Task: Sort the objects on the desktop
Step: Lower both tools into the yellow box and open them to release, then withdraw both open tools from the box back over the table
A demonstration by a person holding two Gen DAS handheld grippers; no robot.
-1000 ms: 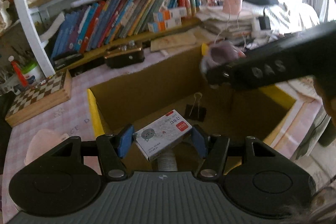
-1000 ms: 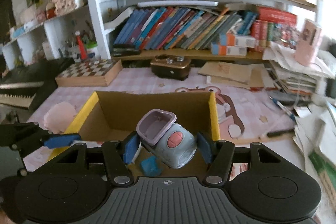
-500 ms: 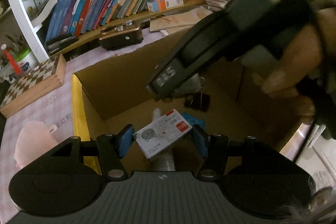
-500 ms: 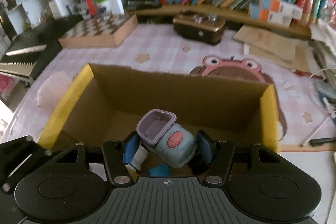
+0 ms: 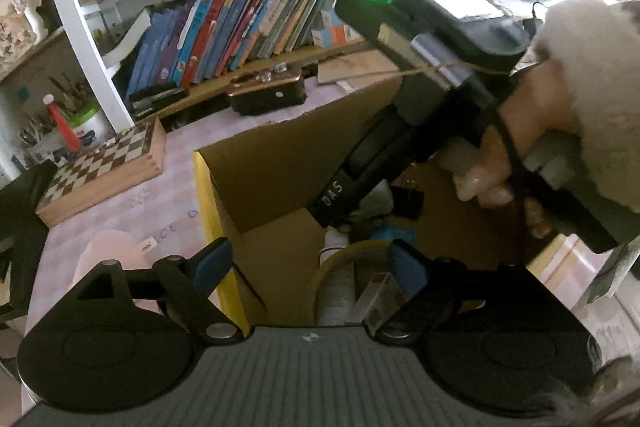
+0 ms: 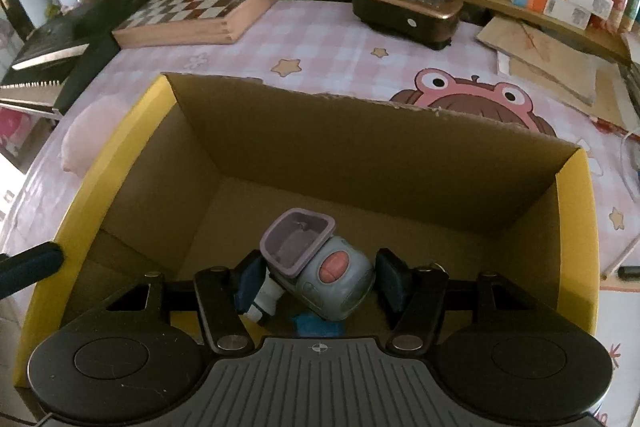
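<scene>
**Grey toy clamped over the box**

Grey-and-purple toy (image 6: 318, 265) sits clamped between the right gripper (image 6: 318, 281) pads, low inside the cardboard box (image 6: 360, 151). Left gripper (image 5: 308, 267) hangs apart, holding nothing, above a small box (image 5: 374, 301) lying inside. Farther off, a chessboard (image 6: 192, 13).

- The left gripper (image 5: 308, 263) has its jaws spread wide, with nothing between the blue pads.
- The right gripper (image 6: 320, 277) points downward, its pads clamped on something; the right hand (image 5: 516, 151) grasps its handle.
</scene>
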